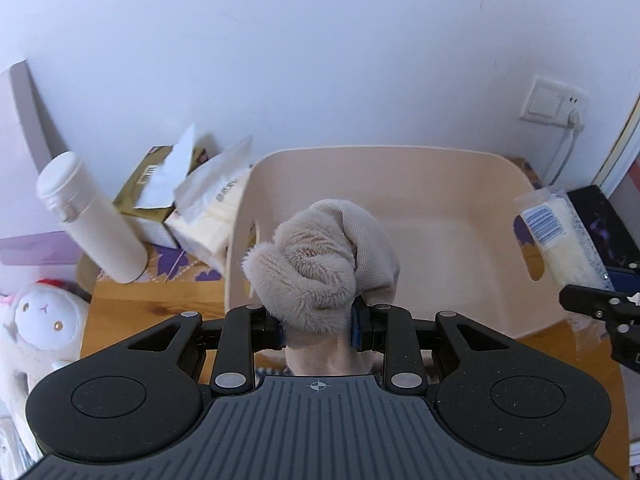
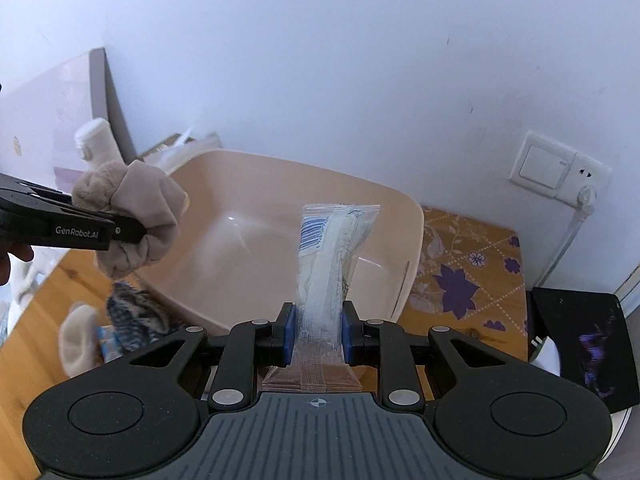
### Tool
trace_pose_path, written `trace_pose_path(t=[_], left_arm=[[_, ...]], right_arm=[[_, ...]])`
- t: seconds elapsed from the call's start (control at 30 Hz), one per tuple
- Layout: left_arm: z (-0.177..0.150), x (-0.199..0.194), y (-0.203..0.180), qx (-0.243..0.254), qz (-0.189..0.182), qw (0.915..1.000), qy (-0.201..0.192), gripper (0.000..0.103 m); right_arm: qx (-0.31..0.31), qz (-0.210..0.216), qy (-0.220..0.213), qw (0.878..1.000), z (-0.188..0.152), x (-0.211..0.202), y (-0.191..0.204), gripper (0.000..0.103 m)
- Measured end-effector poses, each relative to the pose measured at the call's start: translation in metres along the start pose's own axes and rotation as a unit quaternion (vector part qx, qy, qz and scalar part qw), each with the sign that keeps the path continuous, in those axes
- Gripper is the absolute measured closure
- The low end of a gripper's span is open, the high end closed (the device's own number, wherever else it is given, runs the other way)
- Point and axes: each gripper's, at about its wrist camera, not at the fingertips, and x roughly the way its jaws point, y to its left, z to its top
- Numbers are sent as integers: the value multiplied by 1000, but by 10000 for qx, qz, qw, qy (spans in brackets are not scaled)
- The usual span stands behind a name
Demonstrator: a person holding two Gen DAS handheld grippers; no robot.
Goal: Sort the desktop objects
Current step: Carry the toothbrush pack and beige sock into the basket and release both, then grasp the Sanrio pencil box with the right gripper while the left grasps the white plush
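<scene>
My left gripper (image 1: pixel 319 328) is shut on a rolled beige fleece sock (image 1: pixel 320 256), held above the near left rim of a beige plastic tub (image 1: pixel 432 184). From the right wrist view the same sock (image 2: pixel 136 216) hangs at the tub's left edge in the left gripper (image 2: pixel 140 236). My right gripper (image 2: pixel 318 334) is shut on a clear plastic packet with a barcode label (image 2: pixel 332 256), upright over the tub (image 2: pixel 256 200). That packet (image 1: pixel 560 236) shows at the tub's right side in the left wrist view. The tub's floor is bare.
Left of the tub are a white bottle (image 1: pixel 92 216), a gold tissue box (image 1: pixel 156 188) and a soft tissue pack (image 1: pixel 216 212). A plush toy (image 1: pixel 40 332) lies at the left. More socks (image 2: pixel 120 320) lie on the wooden desk. A black box (image 2: pixel 584 344) stands right; a wall socket (image 2: pixel 560 168) with cord is behind.
</scene>
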Motion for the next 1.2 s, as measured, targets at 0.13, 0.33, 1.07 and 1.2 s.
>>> trace_pose_path(t=[0.13, 0.33, 1.07, 1.2], left_arm=[[8, 23, -10, 129, 1, 9996, 237, 75], [9, 56, -23, 377, 43, 9967, 721, 74], [-5, 30, 6, 406, -185, 9975, 551, 29], [-7, 9, 18, 407, -233, 9978, 459, 27]], right_arm=[[-27, 2, 189, 9998, 0, 25, -4, 81], [-52, 51, 303, 9995, 0, 41, -6, 81], [-451, 509, -208, 9975, -9, 3, 1, 25], [-621, 636, -142, 9959, -18, -1, 4, 19]])
